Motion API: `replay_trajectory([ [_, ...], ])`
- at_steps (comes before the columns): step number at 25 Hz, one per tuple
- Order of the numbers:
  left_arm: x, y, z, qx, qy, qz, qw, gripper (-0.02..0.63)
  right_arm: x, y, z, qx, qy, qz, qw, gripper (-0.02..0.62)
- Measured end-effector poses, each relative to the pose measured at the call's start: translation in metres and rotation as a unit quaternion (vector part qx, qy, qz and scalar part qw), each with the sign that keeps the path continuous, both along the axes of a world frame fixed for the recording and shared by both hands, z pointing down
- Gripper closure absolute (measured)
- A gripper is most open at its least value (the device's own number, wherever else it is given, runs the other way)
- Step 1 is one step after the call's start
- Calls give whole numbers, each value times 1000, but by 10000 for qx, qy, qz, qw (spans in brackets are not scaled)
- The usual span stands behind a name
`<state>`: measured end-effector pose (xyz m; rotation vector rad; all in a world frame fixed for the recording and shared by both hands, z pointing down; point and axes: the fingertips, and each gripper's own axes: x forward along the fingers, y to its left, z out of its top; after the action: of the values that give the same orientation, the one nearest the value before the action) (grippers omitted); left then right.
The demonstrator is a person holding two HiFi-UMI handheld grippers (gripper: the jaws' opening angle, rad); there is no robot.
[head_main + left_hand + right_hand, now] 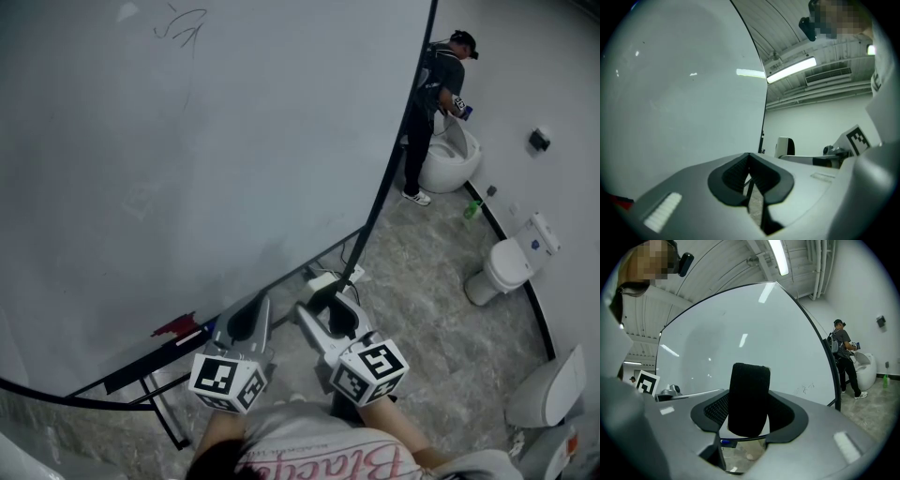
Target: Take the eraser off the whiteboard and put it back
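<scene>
Cool, even light from ceiling tube lamps [792, 69], glare streaks on whiteboard [670, 93], fisheye-warped dark edges

Pink script print [323, 462] on white shirt [281, 441]: starts "Bla", remainder unclear, cut by frame edge. Dark marker scribble [183, 28] on large white whiteboard [187, 169]: illegible.

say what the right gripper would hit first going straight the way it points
Most likely the large white whiteboard, which fills the view ahead of the right gripper. The black rectangular eraser it holds sticks out front and would touch first; distance unclear.
</scene>
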<state>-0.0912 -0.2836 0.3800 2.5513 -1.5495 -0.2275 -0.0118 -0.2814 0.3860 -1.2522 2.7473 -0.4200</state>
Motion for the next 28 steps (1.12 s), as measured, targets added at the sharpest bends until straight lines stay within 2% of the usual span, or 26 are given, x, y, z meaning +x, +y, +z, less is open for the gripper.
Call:
replay_trajectory([
  [14, -2, 2, -1, 23, 13, -51, 10000, 606, 3, -5, 1, -15, 4, 66, 10000, 359],
  [22, -12, 0, -3, 30, -8, -132, 9999, 607, -4, -45, -6, 274, 250, 221, 9991, 358],
  [28, -14, 1, -1, 0, -16, -192, 9998, 607, -12, -85, -1, 150, 229, 268, 9993, 357],
])
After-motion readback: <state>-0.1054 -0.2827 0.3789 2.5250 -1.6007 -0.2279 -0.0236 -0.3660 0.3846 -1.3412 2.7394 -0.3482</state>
